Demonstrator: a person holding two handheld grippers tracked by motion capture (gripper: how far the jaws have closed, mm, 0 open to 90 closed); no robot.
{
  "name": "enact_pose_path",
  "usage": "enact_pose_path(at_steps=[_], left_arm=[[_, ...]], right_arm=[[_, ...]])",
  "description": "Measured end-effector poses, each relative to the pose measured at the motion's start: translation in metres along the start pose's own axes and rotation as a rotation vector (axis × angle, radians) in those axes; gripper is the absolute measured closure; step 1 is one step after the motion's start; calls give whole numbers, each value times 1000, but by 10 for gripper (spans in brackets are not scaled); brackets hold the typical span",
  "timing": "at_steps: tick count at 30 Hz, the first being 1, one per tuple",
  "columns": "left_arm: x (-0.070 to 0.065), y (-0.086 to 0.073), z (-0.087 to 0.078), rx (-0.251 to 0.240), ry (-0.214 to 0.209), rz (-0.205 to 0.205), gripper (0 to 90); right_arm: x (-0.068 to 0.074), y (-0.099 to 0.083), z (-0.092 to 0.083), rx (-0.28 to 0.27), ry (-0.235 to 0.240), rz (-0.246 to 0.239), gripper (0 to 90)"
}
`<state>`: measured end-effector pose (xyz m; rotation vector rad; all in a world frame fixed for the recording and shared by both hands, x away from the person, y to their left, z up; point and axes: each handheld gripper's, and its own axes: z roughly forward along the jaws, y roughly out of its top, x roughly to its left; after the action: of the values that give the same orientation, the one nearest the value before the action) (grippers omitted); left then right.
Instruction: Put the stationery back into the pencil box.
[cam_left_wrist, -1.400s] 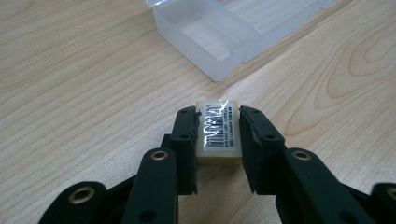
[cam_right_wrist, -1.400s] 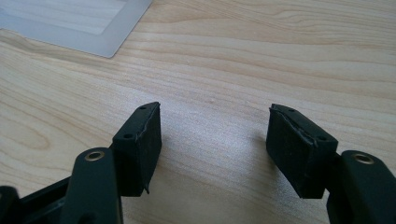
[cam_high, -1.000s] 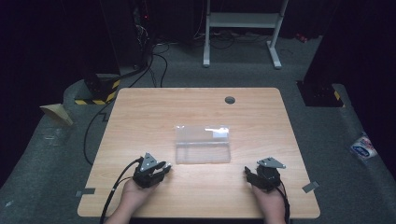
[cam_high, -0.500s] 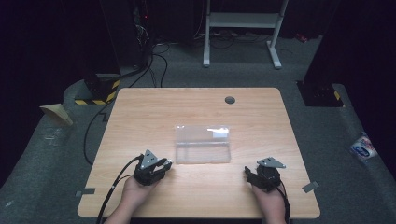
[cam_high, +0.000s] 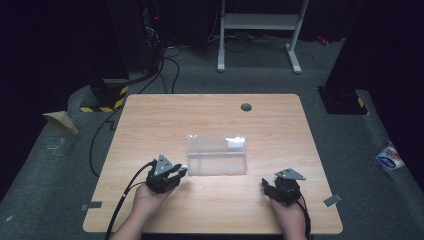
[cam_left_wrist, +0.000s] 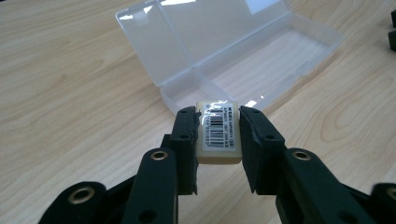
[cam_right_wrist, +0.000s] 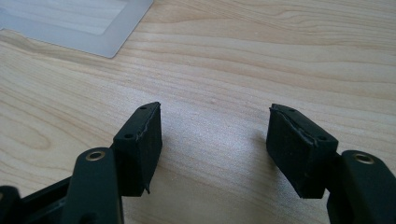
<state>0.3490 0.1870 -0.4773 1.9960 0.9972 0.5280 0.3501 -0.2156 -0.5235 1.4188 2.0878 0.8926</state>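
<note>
A clear plastic case (cam_high: 217, 154) lies open in the middle of the wooden table (cam_high: 150, 125), its lid folded back. In the left gripper view the case (cam_left_wrist: 243, 60) sits just beyond my left gripper (cam_left_wrist: 217, 126), which is shut on a cream eraser (cam_left_wrist: 218, 135) with a barcode label. From above, the left gripper (cam_high: 176, 171) is at the case's near left corner. My right gripper (cam_high: 265, 187) rests low on the table to the right of the case. Its jaws stand wide apart with bare wood between them (cam_right_wrist: 212, 135).
A dark round grommet (cam_high: 246, 107) sits near the table's far edge. Cables (cam_high: 120, 125) trail off the left side onto the grey floor. A white frame (cam_high: 260, 30) stands beyond the table, and a packet (cam_high: 389, 157) lies on the floor at right.
My left gripper has moved a little forward and right toward the case's near left corner, still holding the eraser. The right gripper has stayed in place.
</note>
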Motion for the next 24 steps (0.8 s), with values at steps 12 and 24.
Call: enact_pose_path(at_steps=[12, 24], left_arm=[[5, 13, 26, 26, -10, -37, 679], [3, 37, 40, 39, 4, -31, 678]], right_arm=[[0, 0, 0, -1, 0, -3, 356], [0, 0, 0, -1, 1, -4, 359]])
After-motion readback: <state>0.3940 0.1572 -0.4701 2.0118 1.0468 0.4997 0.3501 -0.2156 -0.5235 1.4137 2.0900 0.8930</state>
